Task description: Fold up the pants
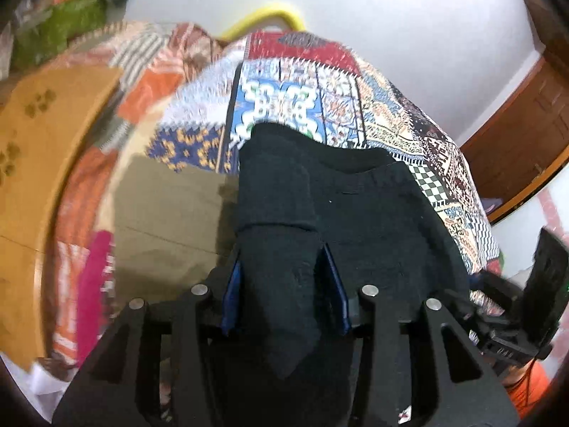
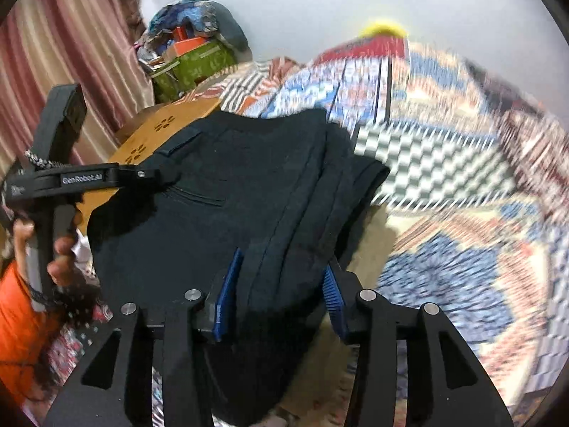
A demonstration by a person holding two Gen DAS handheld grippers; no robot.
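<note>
The black pants lie partly folded on a patchwork bedspread. My left gripper is shut on a bunched edge of the pants, with the cloth filling the gap between its blue pads. In the right wrist view the pants show a pocket and stacked folds. My right gripper is shut on the folded edge between its blue pads. The left gripper also shows at the left of the right wrist view, held by a hand.
A tan wooden board with flower cut-outs lies at the left of the bed. An olive cloth lies under the pants. A heap of clothes and green boxes stands by the curtain. A wooden door is at the right.
</note>
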